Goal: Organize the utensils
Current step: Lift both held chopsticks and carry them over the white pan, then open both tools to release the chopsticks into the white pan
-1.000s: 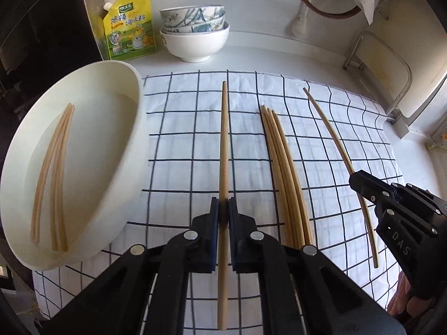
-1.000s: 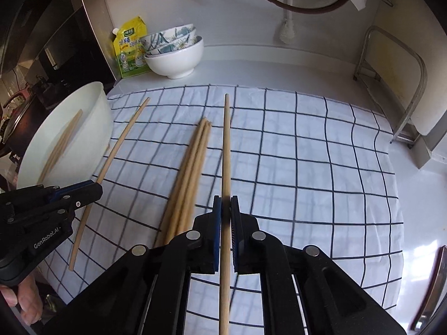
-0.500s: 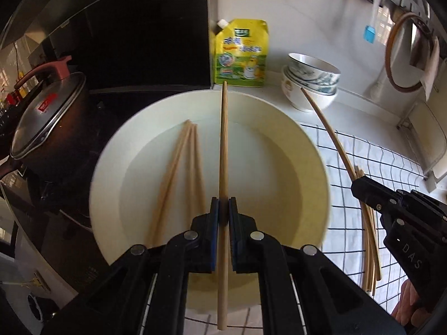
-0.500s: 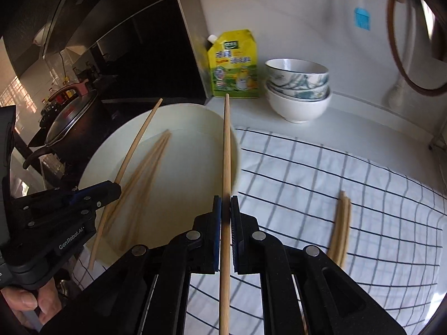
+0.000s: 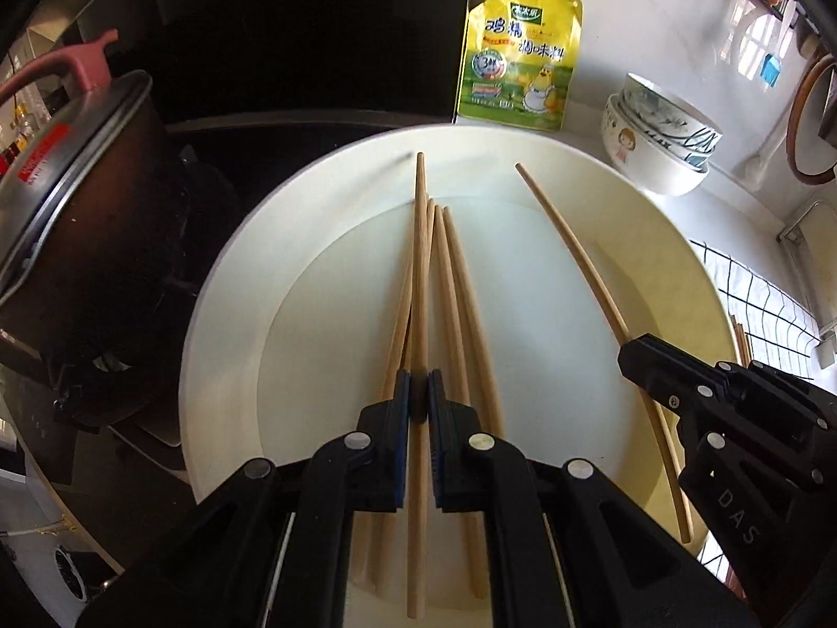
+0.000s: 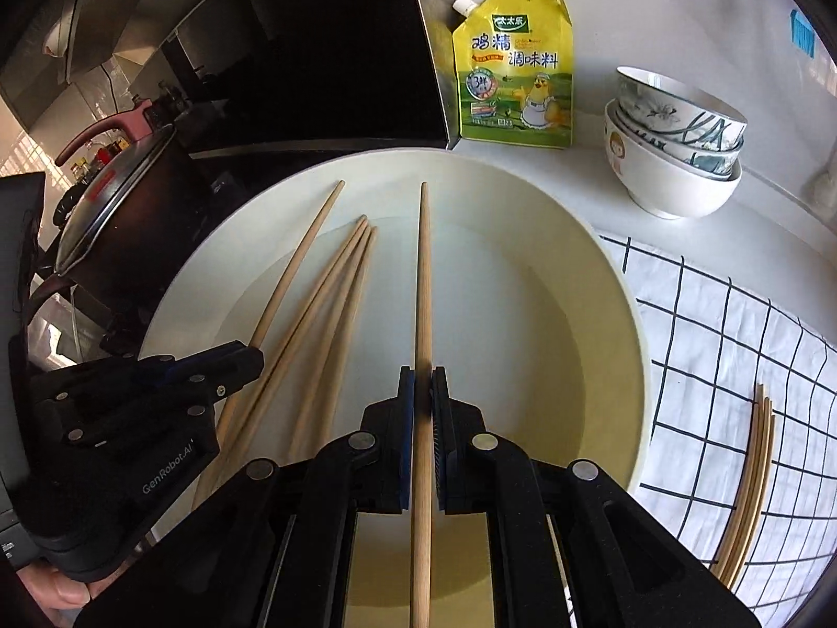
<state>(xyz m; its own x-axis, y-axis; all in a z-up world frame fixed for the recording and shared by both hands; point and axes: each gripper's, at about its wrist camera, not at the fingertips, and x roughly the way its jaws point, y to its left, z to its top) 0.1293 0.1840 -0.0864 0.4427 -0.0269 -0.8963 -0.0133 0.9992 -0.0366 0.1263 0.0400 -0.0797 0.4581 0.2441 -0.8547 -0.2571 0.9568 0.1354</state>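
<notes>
Both hand-held grippers have been carried from above the checked cloth [image 6: 732,324] to above the white basin [image 5: 219,314]. On the surface, the basin is seen at centre, the cloth at 3 o'clock. Three chopsticks [image 5: 460,282] lie inside the basin. One chopstick [image 5: 420,261] is clamped in the left hand-held gripper [image 5: 418,403]; another chopstick [image 6: 423,282] is clamped in the right hand-held gripper [image 6: 422,403]. Remaining chopsticks [image 6: 753,476] lie on the cloth.

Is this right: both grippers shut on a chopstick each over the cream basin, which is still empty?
Not empty. The right wrist view shows three loose chopsticks already lying in the basin. The rest holds: the left gripper and the right gripper each clamp one chopstick over it.
</notes>
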